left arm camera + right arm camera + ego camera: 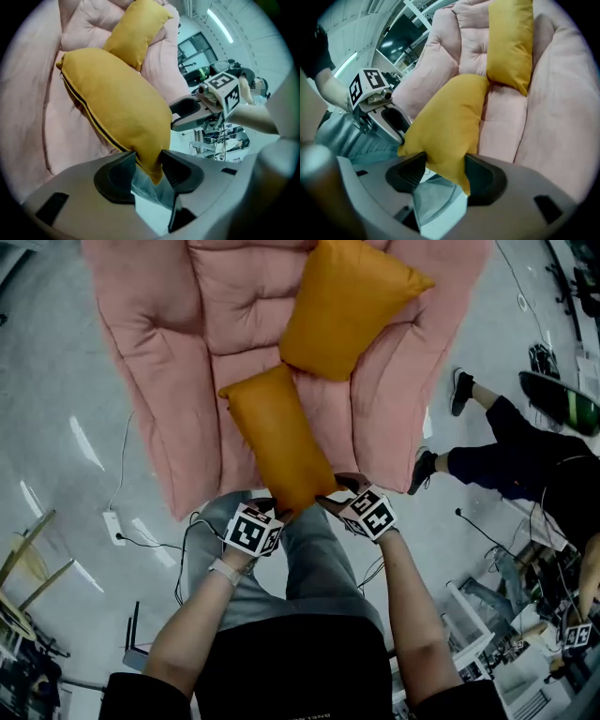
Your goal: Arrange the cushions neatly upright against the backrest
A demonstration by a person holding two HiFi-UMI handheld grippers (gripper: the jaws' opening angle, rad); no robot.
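Two mustard-yellow cushions lie on a pink padded sofa (173,352). The far cushion (344,306) leans tilted against the backrest. The near cushion (278,437) lies lengthwise on the seat, its near end over the front edge. My left gripper (270,510) is shut on that end's left corner, and my right gripper (339,491) is shut on its right corner. In the left gripper view, the near cushion (117,98) is pinched between the jaws of the left gripper (147,161). The right gripper view shows the same cushion (450,122) pressed between the jaws of the right gripper (445,166).
A person (525,460) in dark clothes sits on the floor right of the sofa. A white power strip (112,526) with cables lies on the grey floor at the left. Wooden poles (28,563) and cluttered equipment (506,643) stand at the lower corners.
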